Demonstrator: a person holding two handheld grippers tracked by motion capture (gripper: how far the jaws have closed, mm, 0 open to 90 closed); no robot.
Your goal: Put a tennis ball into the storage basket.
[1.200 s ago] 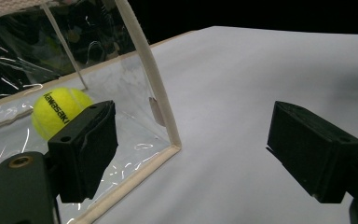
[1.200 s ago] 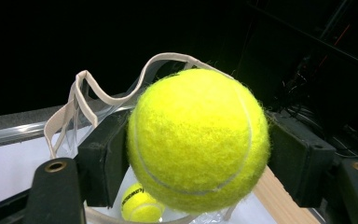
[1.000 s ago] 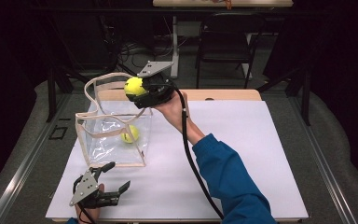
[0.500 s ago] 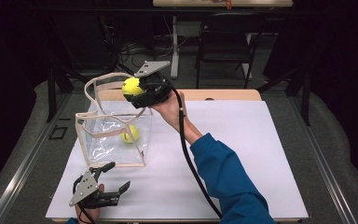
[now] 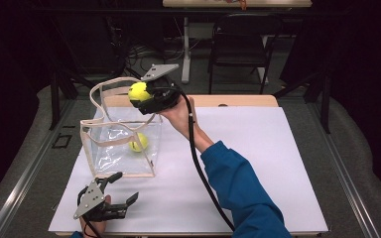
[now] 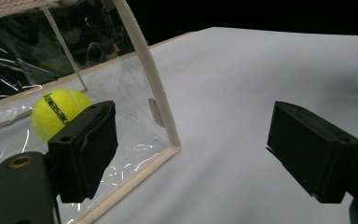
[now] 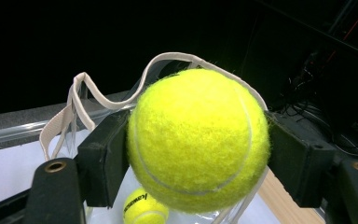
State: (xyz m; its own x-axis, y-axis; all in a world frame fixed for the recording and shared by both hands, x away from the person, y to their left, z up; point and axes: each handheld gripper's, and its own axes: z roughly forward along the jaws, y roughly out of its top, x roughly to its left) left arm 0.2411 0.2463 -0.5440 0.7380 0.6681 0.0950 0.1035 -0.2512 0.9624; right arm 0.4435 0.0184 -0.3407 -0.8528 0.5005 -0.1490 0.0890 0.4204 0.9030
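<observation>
Right, from up high the right gripper (image 5: pixel 140 95) is held above the far rim of the clear plastic tote bag (image 5: pixel 121 148), clamped on a yellow tennis ball (image 5: pixel 138 91); its grey plate sticks up behind and the black cable runs back along the blue sleeve (image 5: pixel 238 188). The right gripper view shows what the high view can't: both black pads pressed against the sides of that ball (image 7: pixel 198 140), w/ the bag's cream handles (image 7: pixel 93 98) looping just behind it and a second ball (image 7: pixel 145 207) far below in the bag. The left gripper (image 5: pixel 116 191) sits at the near left of the white table (image 5: pixel 258 163), jaws wide apart, gripping nothing, just near of the bag. Its own view gives the close-up the others lack: the bag's near corner w/ cream edging (image 6: pixel 149 79), and the lower ball (image 6: pixel 58 112) lying on the bag's floor, printed lettering visible, seen thru the clear wall.

Count: 2 tennis balls, 1 bag, 2 grippers, 1 table. A dark chair (image 5: pixel 238 49) stands far behind.
</observation>
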